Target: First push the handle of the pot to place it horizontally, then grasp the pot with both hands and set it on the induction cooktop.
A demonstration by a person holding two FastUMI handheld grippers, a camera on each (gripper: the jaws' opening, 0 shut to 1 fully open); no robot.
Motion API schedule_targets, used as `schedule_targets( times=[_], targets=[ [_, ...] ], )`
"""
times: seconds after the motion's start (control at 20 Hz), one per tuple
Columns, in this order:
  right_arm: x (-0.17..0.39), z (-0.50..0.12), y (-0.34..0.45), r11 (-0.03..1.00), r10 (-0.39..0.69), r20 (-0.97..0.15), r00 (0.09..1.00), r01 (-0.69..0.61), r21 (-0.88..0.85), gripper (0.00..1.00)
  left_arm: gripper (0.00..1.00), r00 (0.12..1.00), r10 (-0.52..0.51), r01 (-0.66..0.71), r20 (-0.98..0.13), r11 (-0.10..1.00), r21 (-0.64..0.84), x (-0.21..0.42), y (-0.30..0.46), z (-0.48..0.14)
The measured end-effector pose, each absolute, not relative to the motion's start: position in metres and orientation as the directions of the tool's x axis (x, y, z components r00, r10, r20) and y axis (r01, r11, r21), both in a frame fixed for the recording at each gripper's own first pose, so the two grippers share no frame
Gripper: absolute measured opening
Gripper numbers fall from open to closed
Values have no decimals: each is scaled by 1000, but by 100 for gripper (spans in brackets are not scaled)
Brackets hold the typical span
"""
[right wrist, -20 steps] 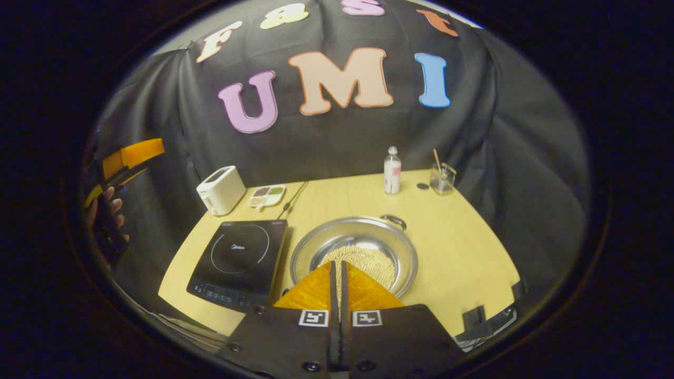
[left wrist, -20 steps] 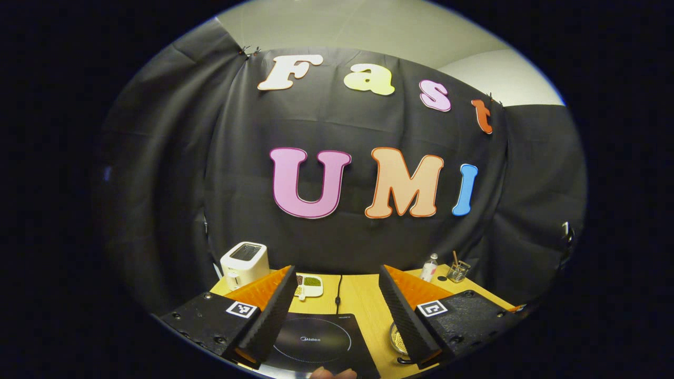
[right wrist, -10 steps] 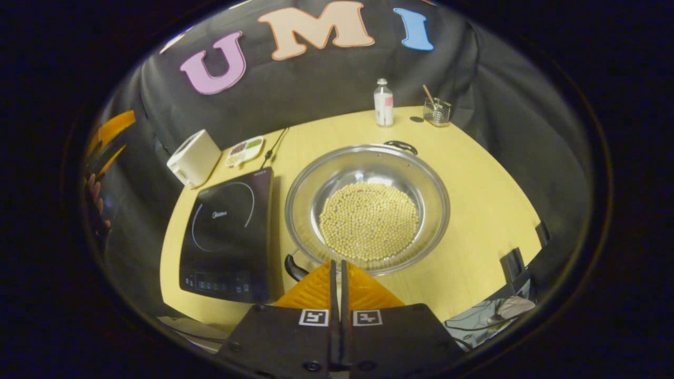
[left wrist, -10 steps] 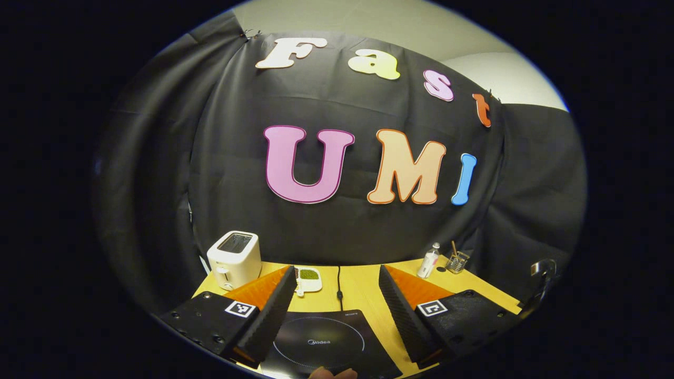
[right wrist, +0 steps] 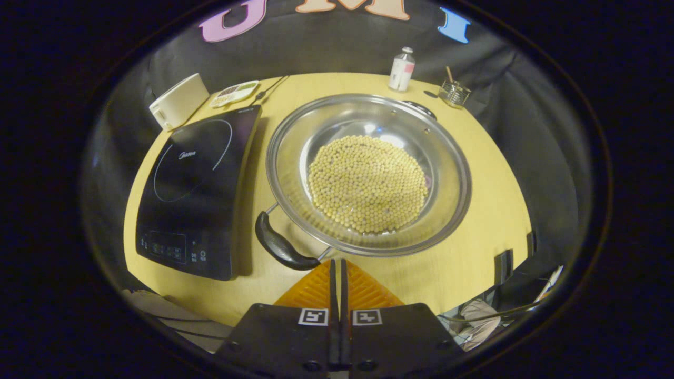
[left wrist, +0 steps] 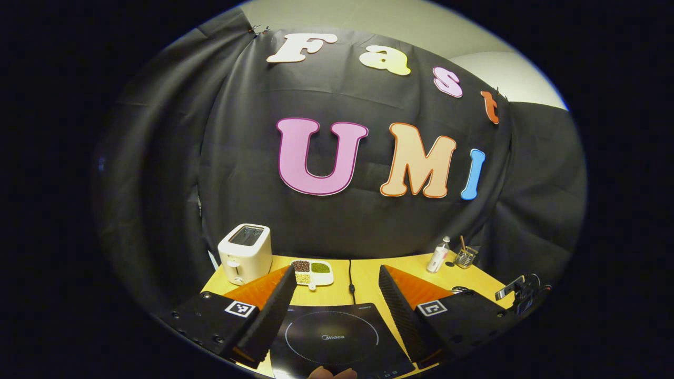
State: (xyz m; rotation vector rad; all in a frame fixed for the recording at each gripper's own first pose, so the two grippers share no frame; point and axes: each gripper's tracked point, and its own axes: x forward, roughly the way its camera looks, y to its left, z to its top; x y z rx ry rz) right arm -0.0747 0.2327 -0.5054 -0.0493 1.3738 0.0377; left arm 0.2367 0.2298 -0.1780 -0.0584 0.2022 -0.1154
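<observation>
- Our right tongs (right wrist: 337, 267) are pressed together, empty, tips just short of the curved black pot handle (right wrist: 280, 246); we judge the closed tips make a blunt pusher.
- The wide steel pot of pale beans (right wrist: 368, 176) sits on the yellow wooden worktop (right wrist: 495, 210), beside the black induction cooktop (right wrist: 195, 184).
- Our left tongs (left wrist: 337, 295) hang spread above that cooktop.
- Since half a second ago, the pot looms nearer the right tongs.

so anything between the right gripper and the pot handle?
Nothing visible. In the right gripper view, the right gripper, fingers together, sits just short of the near black handle of the pot; bare table lies between. The cooktop is off to the side.
</observation>
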Motion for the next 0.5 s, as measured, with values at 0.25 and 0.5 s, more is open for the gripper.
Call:
schedule_targets(
  times=[0.25, 0.5],
  targets=[
    [-63, -509, 250, 999, 29, -980, 195, -50, 20, 3, 95, 974, -97, 83, -204, 994, -75, 233, 239, -182],
    [-47, -515, 279, 997, 74, -978, 197, -46, 67, 0, 96, 973, -99, 84, -208, 993, -77, 231, 243, -184]
  ],
)
